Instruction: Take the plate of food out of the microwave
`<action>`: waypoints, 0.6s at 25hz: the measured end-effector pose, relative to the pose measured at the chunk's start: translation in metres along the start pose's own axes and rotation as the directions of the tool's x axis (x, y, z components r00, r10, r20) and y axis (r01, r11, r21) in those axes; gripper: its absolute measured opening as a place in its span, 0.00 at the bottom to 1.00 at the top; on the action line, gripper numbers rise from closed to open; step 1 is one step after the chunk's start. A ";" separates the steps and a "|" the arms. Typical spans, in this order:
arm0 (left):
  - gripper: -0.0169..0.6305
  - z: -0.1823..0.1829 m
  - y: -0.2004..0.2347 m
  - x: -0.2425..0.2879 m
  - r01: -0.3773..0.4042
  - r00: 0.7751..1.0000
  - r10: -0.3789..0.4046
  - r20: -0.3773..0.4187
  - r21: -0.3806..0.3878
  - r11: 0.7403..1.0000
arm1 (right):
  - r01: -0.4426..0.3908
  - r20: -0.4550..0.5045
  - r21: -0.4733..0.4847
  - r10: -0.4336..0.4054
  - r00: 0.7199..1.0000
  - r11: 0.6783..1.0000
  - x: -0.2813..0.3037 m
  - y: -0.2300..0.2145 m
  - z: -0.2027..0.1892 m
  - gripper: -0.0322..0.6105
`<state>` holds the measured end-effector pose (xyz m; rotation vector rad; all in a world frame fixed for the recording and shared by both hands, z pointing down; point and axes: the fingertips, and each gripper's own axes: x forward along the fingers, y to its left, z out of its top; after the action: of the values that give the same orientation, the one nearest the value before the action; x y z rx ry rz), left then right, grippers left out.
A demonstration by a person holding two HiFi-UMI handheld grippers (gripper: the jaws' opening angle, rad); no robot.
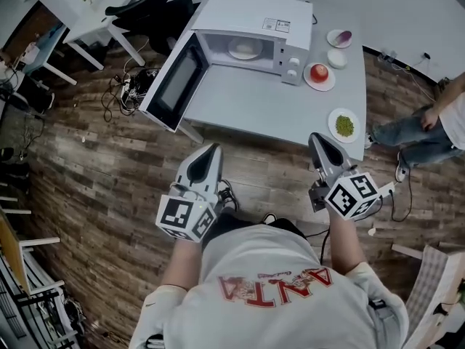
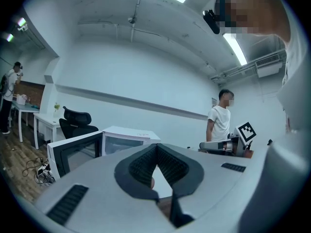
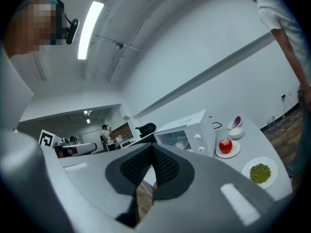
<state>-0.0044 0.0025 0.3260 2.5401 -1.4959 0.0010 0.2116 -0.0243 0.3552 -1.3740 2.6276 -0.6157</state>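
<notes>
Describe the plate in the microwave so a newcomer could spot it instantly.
On the grey table stands a white microwave with its door swung open. Inside the cavity sits a white plate of pale food. Unlike the plate with red fruit and the plate with green food on the tabletop, it alone is inside.

Person's shirt (image 1: 272,297): red print "ANTA", upside down in the head view. A smaller red line sits by it, too small to read. Microwave (image 1: 251,9) top: white sticker (image 1: 277,25) with dark print, illegible. Cubes on left gripper (image 1: 212,150) and right gripper (image 1: 317,138): black-and-white square markers, no letters or digits.
</notes>
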 end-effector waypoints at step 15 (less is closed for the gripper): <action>0.04 0.007 0.148 0.105 0.077 0.996 -0.077 -0.038 0.008 0.997 | 0.116 -0.037 -0.004 -0.116 0.992 0.993 0.171 0.009 0.006 0.05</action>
<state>-0.0820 -0.1592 0.3537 2.5883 -1.3864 0.0447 0.1064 -0.1594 0.3606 -1.5398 2.5913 -0.6599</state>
